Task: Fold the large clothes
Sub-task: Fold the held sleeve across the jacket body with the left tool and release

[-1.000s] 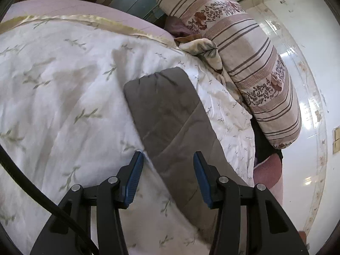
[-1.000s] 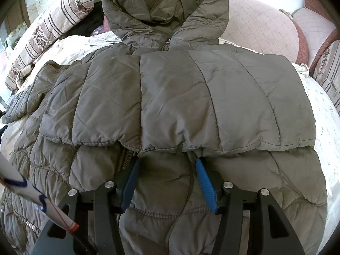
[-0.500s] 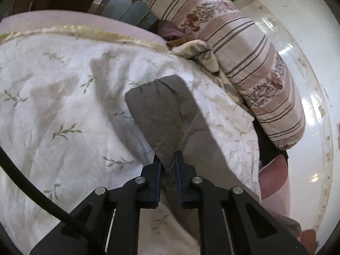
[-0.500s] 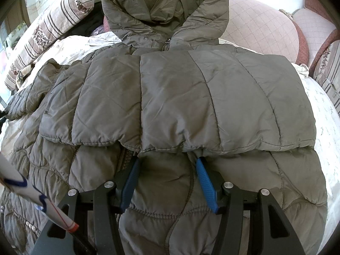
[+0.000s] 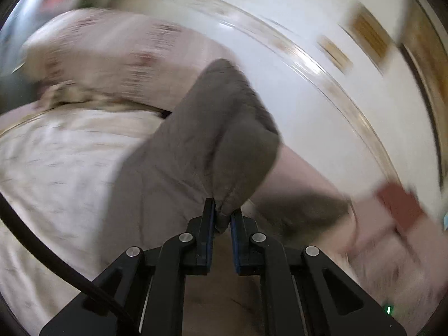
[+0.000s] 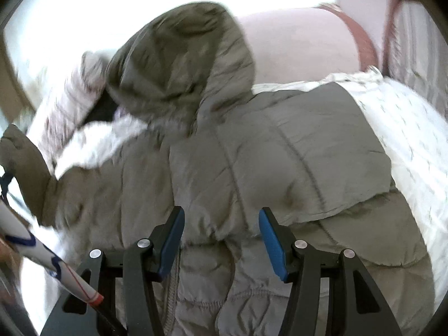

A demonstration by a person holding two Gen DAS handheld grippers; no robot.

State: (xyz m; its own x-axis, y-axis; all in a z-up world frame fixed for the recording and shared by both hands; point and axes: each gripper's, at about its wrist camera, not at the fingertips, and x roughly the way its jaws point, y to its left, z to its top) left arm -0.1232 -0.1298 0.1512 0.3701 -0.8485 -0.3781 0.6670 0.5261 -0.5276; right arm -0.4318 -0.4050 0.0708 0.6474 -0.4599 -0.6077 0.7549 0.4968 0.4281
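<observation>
My left claw [image 5: 223, 215] is clamped tight on the cuff end of the grey-brown sleeve [image 5: 212, 140]. The pinched fabric bunches right between the two blue pads, and the rest of the sleeve rises up and away ahead of the claw, lifted clear of the white leaf-print bedspread [image 5: 61, 162], which lies to the claw's left and below. Beyond the sleeve and to the left I make out a striped bolster pillow [image 5: 112, 56], badly blurred. To the right of the claw there is pale glossy floor [image 5: 280, 28]; everything in this view is smeared.

My right claw [image 6: 221, 240] stands open, pads well apart and closed on nothing. It hovers over the quilted jacket [image 6: 280, 151], which lies spread on the bed directly ahead of and under the claw. A folded panel of the jacket lies across the body just ahead of the fingertips, its hem running off to the right. Further ahead and slightly left, the hood [image 6: 179, 64] stands bunched up. At the far left of this view the lifted sleeve end shows as a dark lump, and a white pole with blue and red markings [image 6: 47, 254] crosses the lower left corner beside the claw. To the claw's right the bedspread shows past the jacket's edge, with pink cushions [image 6: 296, 44] beyond.
</observation>
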